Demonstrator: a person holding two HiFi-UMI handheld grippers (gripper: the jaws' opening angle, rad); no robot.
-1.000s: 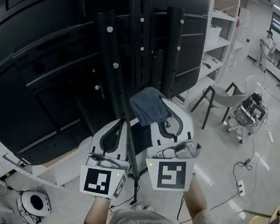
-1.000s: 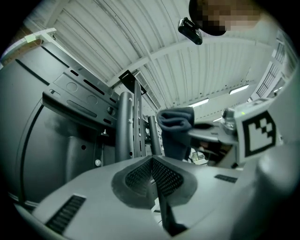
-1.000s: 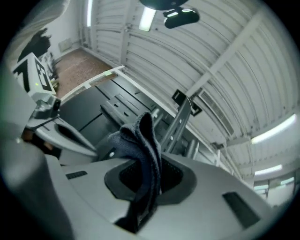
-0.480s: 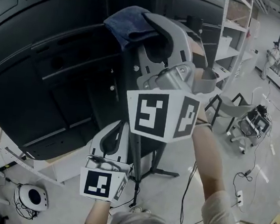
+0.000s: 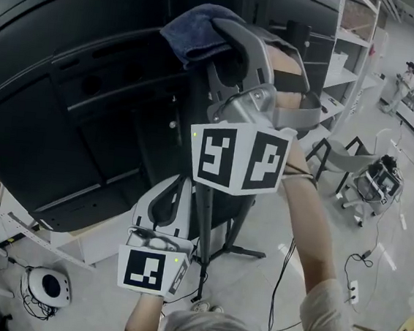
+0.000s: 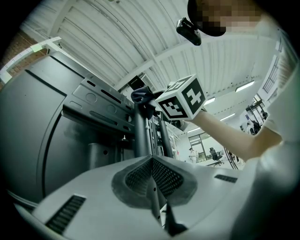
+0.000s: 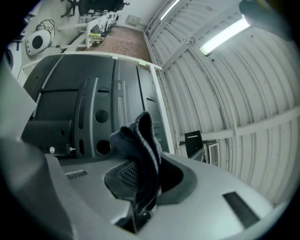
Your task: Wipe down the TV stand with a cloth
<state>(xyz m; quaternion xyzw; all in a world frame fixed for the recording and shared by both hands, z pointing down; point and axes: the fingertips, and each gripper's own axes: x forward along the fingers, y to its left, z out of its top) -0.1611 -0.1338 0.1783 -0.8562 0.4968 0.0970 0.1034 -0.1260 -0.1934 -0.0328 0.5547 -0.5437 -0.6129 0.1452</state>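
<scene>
Blue cloth sits up at twelve o'clock in the head view. The right claw is shut tight on it, and a thick fold of cloth sticks out past the jaws. The person's arm reaches up high. The cloth is right by the top part of the black post of the stand. It looks like it is touching the post there, but the claw hides the spot, so that is not sure.

The left claw is low, at about seven o'clock. Its jaws are pressed together with nothing between them. It hangs just beside the lower part of the post and does not hold it.

The big dark TV fills the picture from nine to eleven o'clock. The legs of the stand rest on the floor near six o'clock, well apart from the cloth.

The job looks like it is in the middle. The cloth is picked up and is at the top of the post, so wiping seems to be going on there. No view shows which parts are clean. The lower post and the legs likely need a wipe too.
</scene>
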